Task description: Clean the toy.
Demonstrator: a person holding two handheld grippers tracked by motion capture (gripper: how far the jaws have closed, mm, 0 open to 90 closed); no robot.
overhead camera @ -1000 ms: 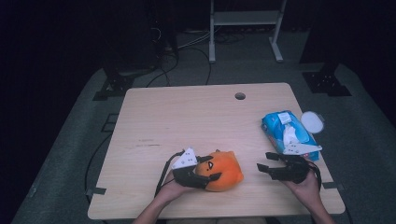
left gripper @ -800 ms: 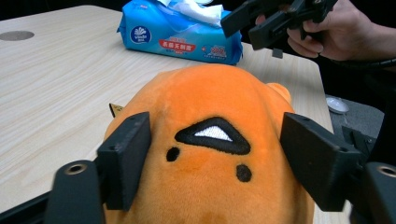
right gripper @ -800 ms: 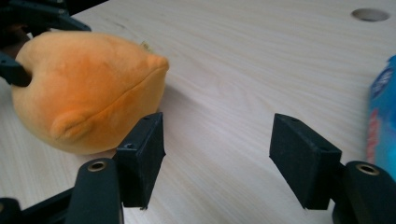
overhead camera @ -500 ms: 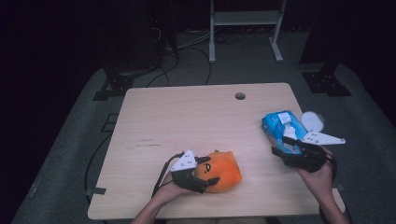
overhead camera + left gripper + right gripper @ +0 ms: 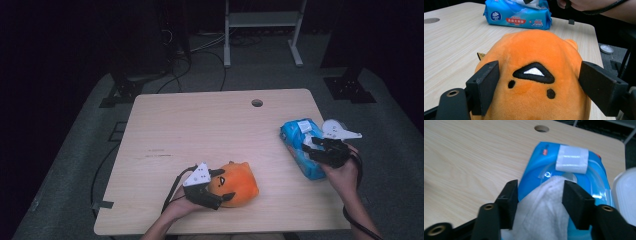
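On the pale wooden tabletop (image 5: pixel 200 135), the right gripper (image 5: pixel 320 149) has been brought from the lower right of the high view up over the blue plastic pack of wet wipes (image 5: pixel 300 150) at the right edge. Its fingers have just been closing around the white wipe (image 5: pixel 549 202) sticking out of the pack, so a pull seems near. The left gripper (image 5: pixel 220 192) has just been opening; its fingers (image 5: pixel 484 87) flank the orange plush toy (image 5: pixel 240 180) at lower centre, so that grip seems eased.

— The table (image 5: pixel 210 130) catches soft light from overhead, but the room around it goes almost black.

— Hardly any shadows, no glare. The high view looks grainy and soft.

— Close up, the orange plush (image 5: pixel 534 75) is crisp; the white wipe (image 5: pixel 546 202) blurs near the lens.
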